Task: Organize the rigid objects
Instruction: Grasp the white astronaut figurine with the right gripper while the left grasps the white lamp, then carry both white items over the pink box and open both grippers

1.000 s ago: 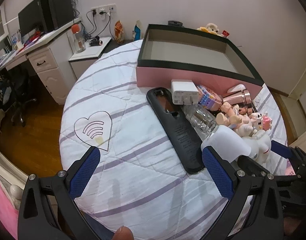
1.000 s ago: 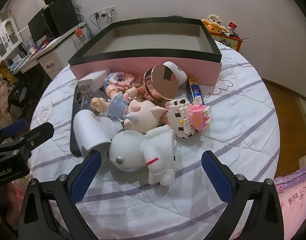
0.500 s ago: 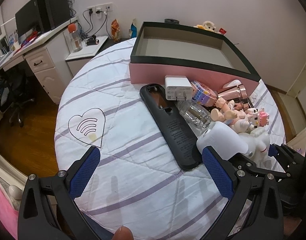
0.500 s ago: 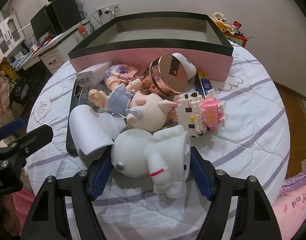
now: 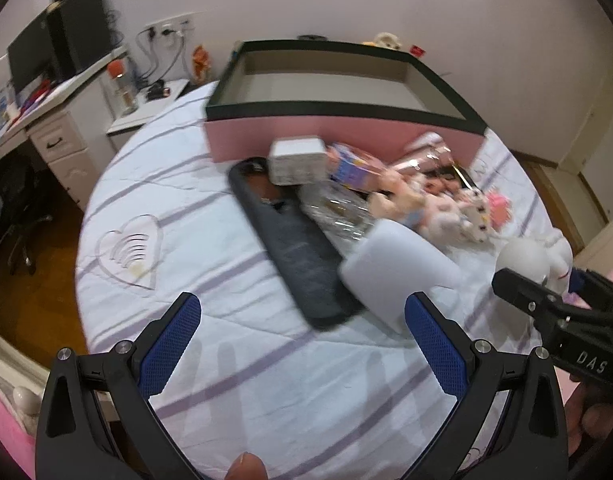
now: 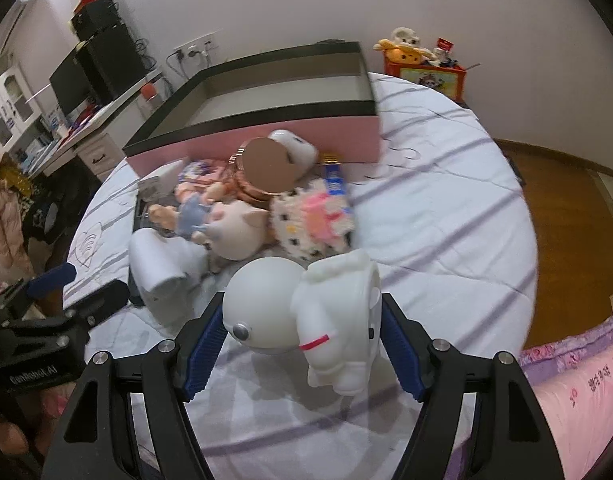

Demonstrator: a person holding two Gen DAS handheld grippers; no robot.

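Observation:
A white astronaut figure (image 6: 266, 308) sits between the blue pads of my right gripper (image 6: 302, 320), which is shut on it and holds it just above the striped bedspread. In the left wrist view the same astronaut figure (image 5: 534, 256) shows at the right, inside the right gripper (image 5: 546, 296). My left gripper (image 5: 302, 312) stands open over bare bedspread. Just ahead of it lie a long black case (image 5: 294, 248) and a white cylinder (image 5: 398, 268). A pink box (image 6: 266, 136) with a dark rim stands open behind the pile.
In front of the box lie a pig doll (image 6: 234, 228), a block-built kitty (image 6: 314, 216), a rose-gold tin (image 6: 266, 172), a white charger (image 5: 296, 160) and a clear bottle (image 5: 338, 212). A desk (image 5: 54, 128) stands left of the bed. Wooden floor (image 6: 566, 216) lies to the right.
The right jaws have narrowed from wide open onto the astronaut figure and drawn it away from the pile. The left gripper has shifted a little and stays open.

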